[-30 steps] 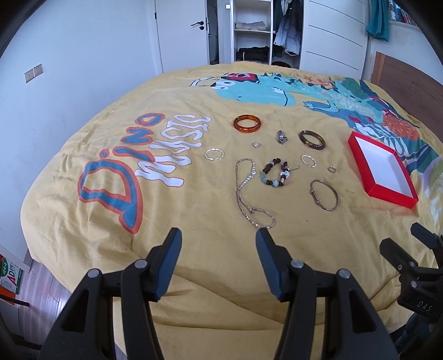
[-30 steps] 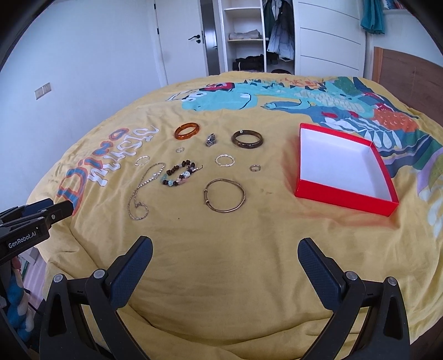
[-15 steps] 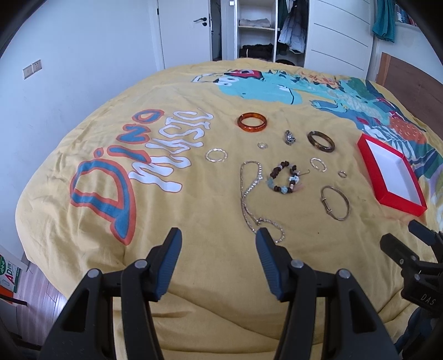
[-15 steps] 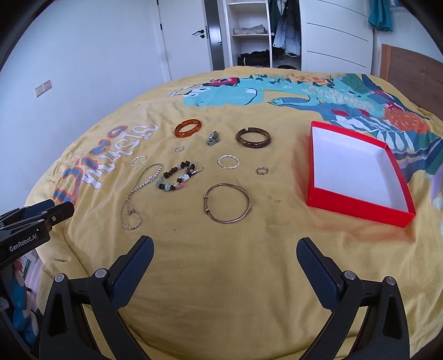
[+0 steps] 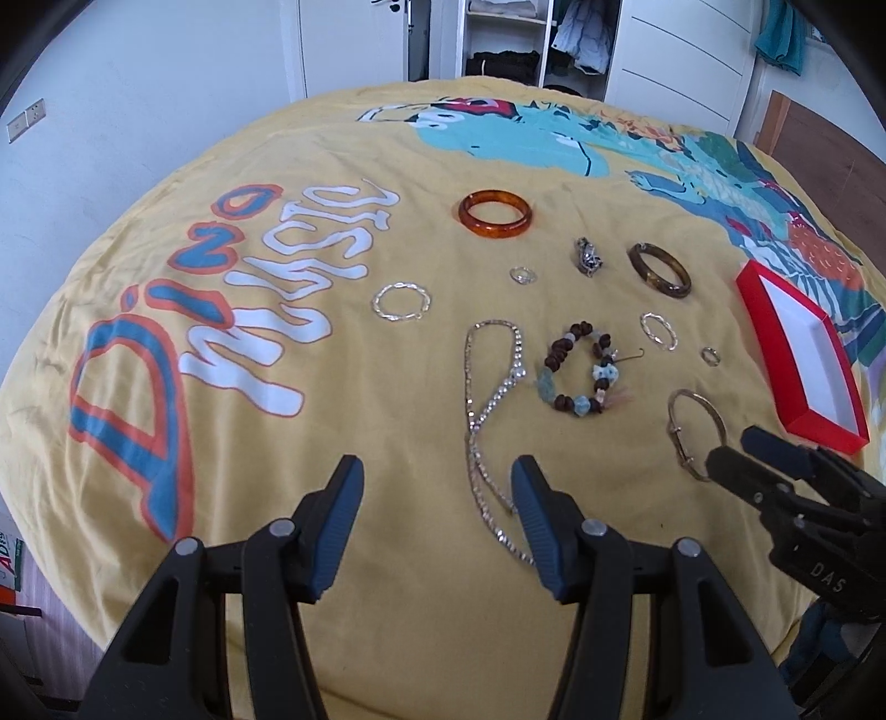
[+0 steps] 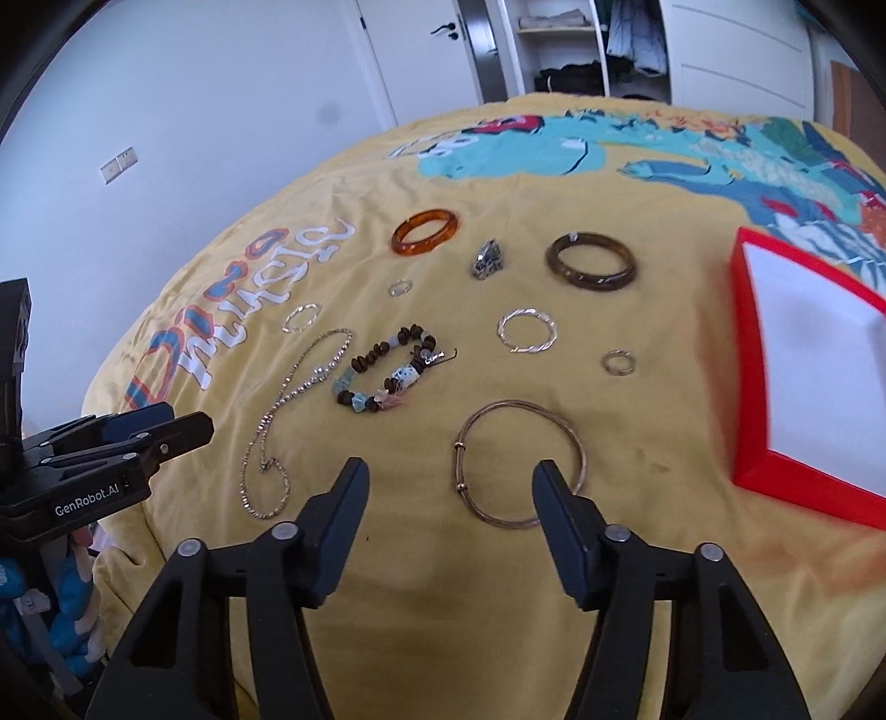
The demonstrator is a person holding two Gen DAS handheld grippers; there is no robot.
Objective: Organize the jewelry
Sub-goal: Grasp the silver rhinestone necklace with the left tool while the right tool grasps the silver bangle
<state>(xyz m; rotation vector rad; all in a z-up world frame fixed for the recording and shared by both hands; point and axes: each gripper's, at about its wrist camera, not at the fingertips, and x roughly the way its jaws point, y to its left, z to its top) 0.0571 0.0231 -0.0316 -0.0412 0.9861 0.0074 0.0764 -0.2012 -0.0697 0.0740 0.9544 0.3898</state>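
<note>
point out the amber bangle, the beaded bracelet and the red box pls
amber bangle [image 6: 425,232]: right wrist view, on its near rim.
beaded bracelet [image 6: 361,363]: right wrist view, on the dark beads at its left.
red box [image 6: 745,354]: right wrist view, on its left wall.

Bare yellow bedspread [image 6: 637,443] between thin bangle [image 6: 520,462] and red box [image 6: 747,387] at 3 o'clock, beaded bracelet [image 6: 387,376] crowding 11 o'clock

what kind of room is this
Most likely a bedroom. The jewelry lies on a bed covered by a yellow dinosaur-print duvet, a wooden headboard stands at the far right, and an open wardrobe with hanging clothes and folded items stands by the door.
</note>
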